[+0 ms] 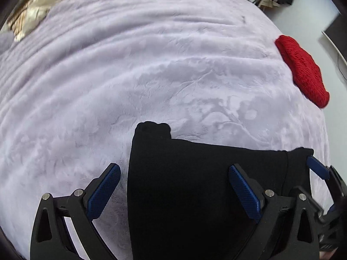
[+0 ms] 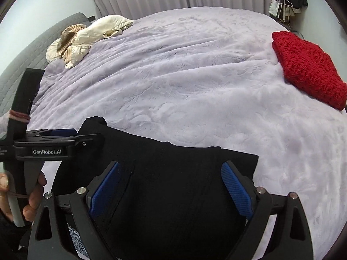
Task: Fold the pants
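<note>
Pants on bed; sweater far right.

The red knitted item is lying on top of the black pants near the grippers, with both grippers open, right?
Not quite. The red knitted item lies apart from the black pants, far off on the lilac blanket, as the right wrist view shows. Both grippers are open.

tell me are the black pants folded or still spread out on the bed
Folded, at least partly: the black pants form a compact dark block with straight edges on the lavender blanket, no separate legs showing. Whether folding is finished, cannot tell.
</note>
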